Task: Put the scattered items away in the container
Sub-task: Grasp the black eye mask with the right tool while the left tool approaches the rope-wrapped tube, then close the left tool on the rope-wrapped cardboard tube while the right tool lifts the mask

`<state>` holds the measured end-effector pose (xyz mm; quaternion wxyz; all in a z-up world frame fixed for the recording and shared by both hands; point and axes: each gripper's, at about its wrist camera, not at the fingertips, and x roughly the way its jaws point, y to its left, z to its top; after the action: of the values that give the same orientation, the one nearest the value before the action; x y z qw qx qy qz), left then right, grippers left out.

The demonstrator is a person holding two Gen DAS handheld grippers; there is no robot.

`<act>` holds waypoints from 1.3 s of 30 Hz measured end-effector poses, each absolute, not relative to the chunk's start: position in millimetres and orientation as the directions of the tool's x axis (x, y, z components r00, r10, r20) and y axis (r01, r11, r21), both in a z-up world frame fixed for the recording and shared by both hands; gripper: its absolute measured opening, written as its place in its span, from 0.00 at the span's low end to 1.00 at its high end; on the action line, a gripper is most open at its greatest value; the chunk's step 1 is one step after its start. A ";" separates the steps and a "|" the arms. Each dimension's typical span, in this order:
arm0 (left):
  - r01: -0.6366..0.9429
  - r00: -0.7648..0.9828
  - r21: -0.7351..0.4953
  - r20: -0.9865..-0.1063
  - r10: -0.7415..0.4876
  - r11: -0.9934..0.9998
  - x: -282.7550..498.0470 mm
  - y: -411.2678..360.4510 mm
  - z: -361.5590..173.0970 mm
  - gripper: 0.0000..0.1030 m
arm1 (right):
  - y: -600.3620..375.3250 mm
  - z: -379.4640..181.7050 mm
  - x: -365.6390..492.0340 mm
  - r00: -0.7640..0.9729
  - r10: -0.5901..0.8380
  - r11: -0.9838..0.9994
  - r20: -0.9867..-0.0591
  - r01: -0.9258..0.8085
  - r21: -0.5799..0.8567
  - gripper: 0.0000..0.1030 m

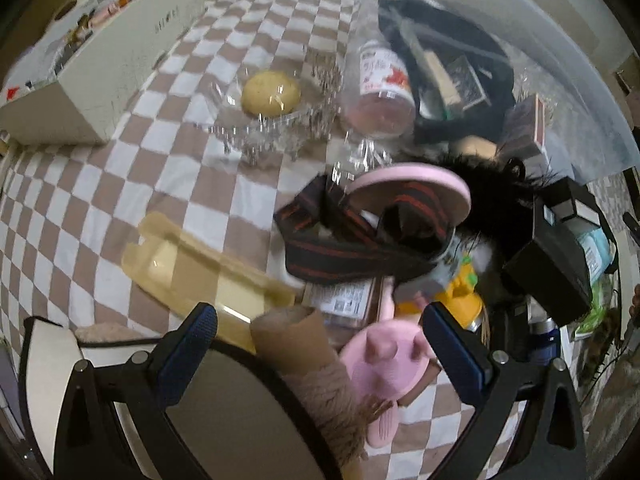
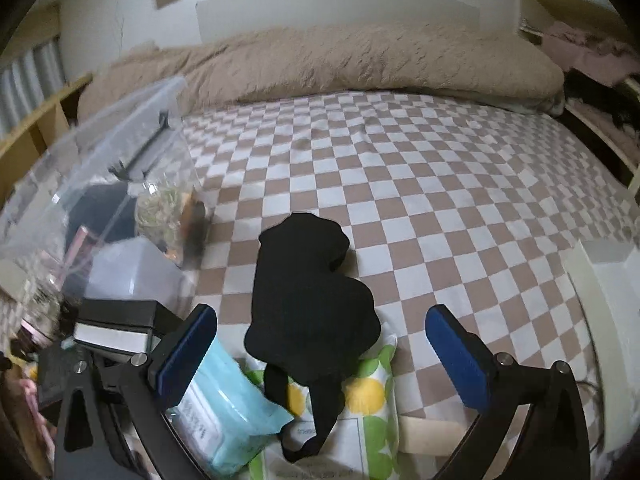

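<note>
Clutter lies heaped on the checked bedspread [image 2: 420,184] beside the clear plastic bin [image 1: 540,40], which already holds a black bag and a bottle [image 1: 384,88].

My left gripper [image 1: 320,344] stands wide open, pointing steeply down over the pile. A cardboard tube [image 1: 296,336] and a pink brush [image 1: 384,360] sit between its fingers, but the pads touch neither. A striped strap [image 1: 352,236] and a tan plastic tray [image 1: 192,268] lie just beyond.

My right gripper [image 2: 320,344] is fully open and holds nothing. Below it a black eye mask [image 2: 308,292] rests partly on a green-and-yellow spotted packet [image 2: 372,400], with a blue wipes pack [image 2: 224,392] beside the left finger.

Risks, as I judge them: closing the left jaws now may catch tube and brush together, and one slips out mid-carry. The mask's loose strap could snag the packet under it. The picture is blurred, so aim is uncertain.
</note>
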<state>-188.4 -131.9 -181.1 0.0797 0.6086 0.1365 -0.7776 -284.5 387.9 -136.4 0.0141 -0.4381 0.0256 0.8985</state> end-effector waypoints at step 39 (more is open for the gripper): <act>0.035 -0.304 -0.211 -0.933 0.191 -0.977 -175.2 -95.3 -146.8 0.38 | 357.7 -217.5 -380.8 -0.354 0.115 -0.986 -0.928 0.070 -0.149 0.62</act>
<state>-175.2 -95.3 -146.8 -0.0485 0.5879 0.0962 -0.8017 -380.8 357.7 -217.5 0.0138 -0.5680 -0.0817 0.8188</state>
